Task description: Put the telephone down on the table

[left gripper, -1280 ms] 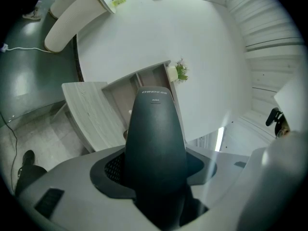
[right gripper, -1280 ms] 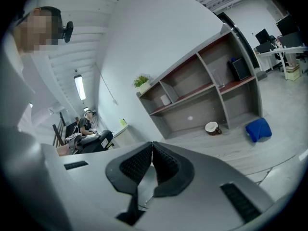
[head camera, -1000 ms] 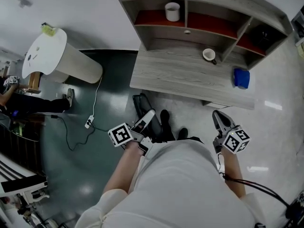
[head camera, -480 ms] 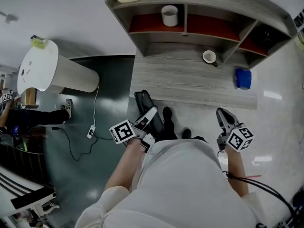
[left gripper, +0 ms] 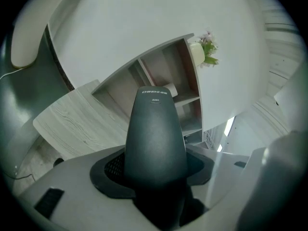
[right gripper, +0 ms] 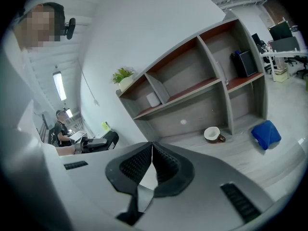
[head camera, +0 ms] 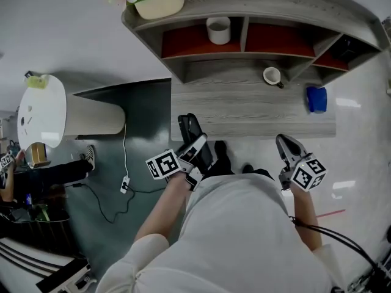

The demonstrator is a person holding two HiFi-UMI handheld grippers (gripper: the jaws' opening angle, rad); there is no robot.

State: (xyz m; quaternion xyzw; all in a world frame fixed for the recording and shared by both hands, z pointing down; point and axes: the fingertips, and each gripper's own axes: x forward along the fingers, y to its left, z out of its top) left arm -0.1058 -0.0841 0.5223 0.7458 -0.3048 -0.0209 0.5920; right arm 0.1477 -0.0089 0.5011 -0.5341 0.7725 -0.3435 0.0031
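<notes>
The telephone is a black handset (head camera: 193,133) and my left gripper (head camera: 198,148) is shut on it. It is held in the air just short of the front edge of the grey wooden table (head camera: 244,110). In the left gripper view the handset (left gripper: 155,129) stands up between the two pads, pointing towards the table (left gripper: 72,124). My right gripper (head camera: 286,148) hovers to the right of my body, also short of the table edge. In the right gripper view its pads (right gripper: 163,163) touch with nothing between them.
On the table stand a cup (head camera: 272,75) and a blue object (head camera: 316,99). The shelf unit behind holds a white mug (head camera: 218,29) and a plant pot (head camera: 157,2) on top. Left of the table are a white cylindrical stand (head camera: 46,110), a floor cable (head camera: 125,182) and a seated person (head camera: 43,176).
Both grippers have come closer to the table's front edge, the left one carrying the handset up and to the right. Both grips are unchanged.
</notes>
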